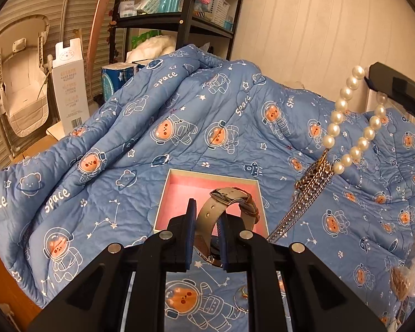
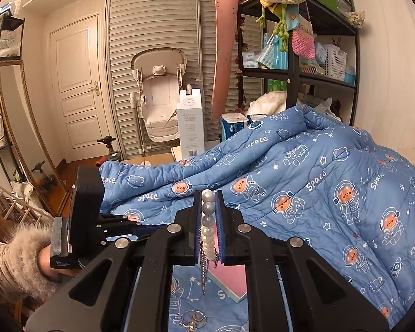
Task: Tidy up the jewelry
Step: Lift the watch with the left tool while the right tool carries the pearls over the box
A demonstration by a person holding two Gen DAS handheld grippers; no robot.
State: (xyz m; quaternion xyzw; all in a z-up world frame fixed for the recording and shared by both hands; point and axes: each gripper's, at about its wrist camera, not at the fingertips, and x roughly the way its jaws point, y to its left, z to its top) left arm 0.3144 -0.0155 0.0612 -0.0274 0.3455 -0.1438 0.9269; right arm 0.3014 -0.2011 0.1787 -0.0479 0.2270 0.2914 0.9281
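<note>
Hovering over the pink box (image 1: 177, 185), the left gripper (image 1: 207, 238) is clamping a watch (image 1: 224, 202) while the right gripper (image 2: 207, 232) is pinching a pearl necklace (image 2: 209, 221), probably for dropping in.

A blue quilt (image 1: 157, 127) with astronaut bears covers the bed; behind it stand a black shelf (image 2: 293, 63), a white carton (image 2: 191, 121) and a door (image 2: 74, 83)

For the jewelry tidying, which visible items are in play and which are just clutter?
In play: watch in left gripper; pearl necklace in right gripper; pink-lined box; rings on quilt.
Clutter: shelf unit, baby chair, white carton.
</note>
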